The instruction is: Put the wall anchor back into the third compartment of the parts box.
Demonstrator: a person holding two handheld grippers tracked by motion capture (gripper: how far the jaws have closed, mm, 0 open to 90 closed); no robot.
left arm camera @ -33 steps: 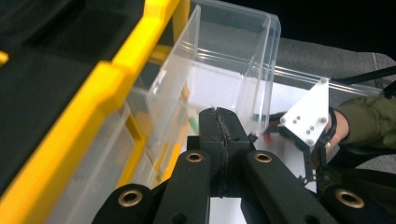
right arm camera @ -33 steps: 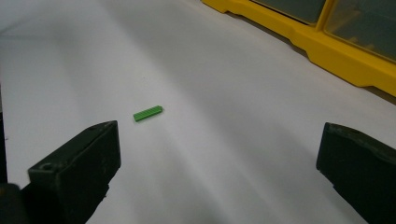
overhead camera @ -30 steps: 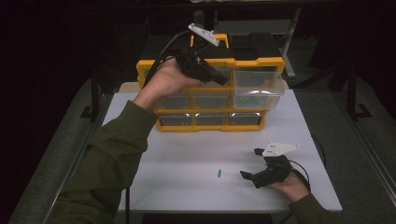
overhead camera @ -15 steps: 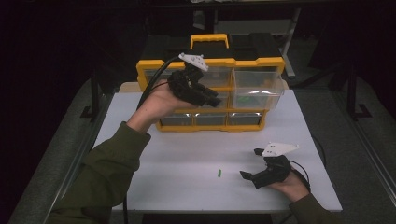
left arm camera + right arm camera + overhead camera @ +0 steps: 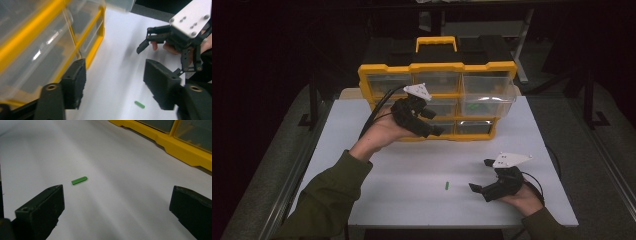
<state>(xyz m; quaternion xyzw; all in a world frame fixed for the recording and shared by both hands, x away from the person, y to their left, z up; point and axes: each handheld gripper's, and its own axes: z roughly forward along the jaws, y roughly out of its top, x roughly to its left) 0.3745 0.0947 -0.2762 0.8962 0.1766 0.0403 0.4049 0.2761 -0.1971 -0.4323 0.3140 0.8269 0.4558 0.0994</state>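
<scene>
A small green peg (image 5: 446, 186) lies flat on the white table (image 5: 412, 200), a short, slim bar with squared ends. It rests alone on the bare surface, well in front of the yellow organiser (image 5: 437, 95), whose clear drawers face the person. In the right gripper view the peg (image 5: 79, 180) lies slightly slanted, touching nothing.

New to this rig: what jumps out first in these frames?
The yellow drawer cabinet with clear drawers at the back of the white table dominates. The left gripper hangs just in front of its lower drawers, its jaws empty and just opened wider. A small green piece lies alone on the bare table, a little left of the right gripper, whose jaws are wide open.
</scene>
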